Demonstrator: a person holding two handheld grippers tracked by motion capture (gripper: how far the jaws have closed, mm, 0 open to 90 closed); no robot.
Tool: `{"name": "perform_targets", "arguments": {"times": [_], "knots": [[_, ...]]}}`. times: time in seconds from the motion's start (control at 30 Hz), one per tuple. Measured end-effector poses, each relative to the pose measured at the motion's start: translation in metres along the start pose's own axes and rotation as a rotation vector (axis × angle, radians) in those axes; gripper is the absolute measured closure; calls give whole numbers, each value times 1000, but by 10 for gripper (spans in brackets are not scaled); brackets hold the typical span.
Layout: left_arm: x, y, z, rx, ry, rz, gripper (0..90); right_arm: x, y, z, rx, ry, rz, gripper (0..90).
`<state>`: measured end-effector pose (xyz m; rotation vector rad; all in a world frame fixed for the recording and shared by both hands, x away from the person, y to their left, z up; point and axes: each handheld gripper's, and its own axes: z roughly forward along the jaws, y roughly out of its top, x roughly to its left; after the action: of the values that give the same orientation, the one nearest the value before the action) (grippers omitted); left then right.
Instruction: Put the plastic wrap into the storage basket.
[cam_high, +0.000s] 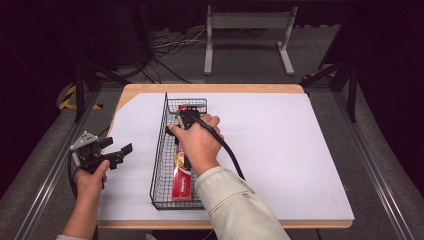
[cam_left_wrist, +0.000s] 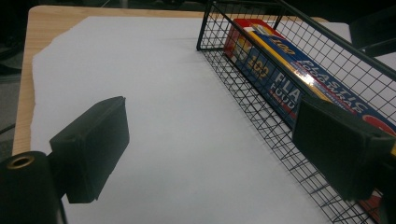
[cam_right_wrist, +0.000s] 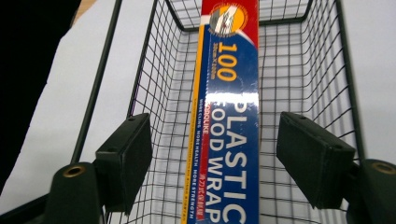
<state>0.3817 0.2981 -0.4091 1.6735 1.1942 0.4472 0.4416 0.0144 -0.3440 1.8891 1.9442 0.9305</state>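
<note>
We find the plastic wrap box (cam_right_wrist: 229, 116) lying lengthwise in the wire basket (cam_high: 159, 150) at frame centre, the right gripper (cam_right_wrist: 215, 154) spread astride it untouching; a skewed closure risks snagging the mesh.

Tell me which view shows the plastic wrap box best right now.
The right gripper view: the plastic wrap box lies lengthwise in the wire basket, label readable, between the open right tool's jaws. The left gripper view shows it through the mesh. In the high view the hand covers most of it.
</note>
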Motion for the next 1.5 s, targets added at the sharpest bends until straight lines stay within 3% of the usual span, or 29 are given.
{"name": "perform_targets", "arguments": {"times": [0.5,0.6,0.97,1.0,1.13,1.5], "knots": [[0,1,1,0,-1,1,117,-41,20,-45,-114,73,-91,255],[0,1,1,1,0,0,117,-55,23,-55,-133,91,-137,237],[1,0,0,12,11,11,115,-104,33,-79,-194,139,-215,203],[1,0,0,12,11,11,115,-104,33,-79,-194,139,-215,203],[2,0,0,11,11,11,115,-129,36,-90,-205,156,-243,195],[2,-1,0,13,17,9,114,-176,36,-101,-237,173,-269,189]]}}
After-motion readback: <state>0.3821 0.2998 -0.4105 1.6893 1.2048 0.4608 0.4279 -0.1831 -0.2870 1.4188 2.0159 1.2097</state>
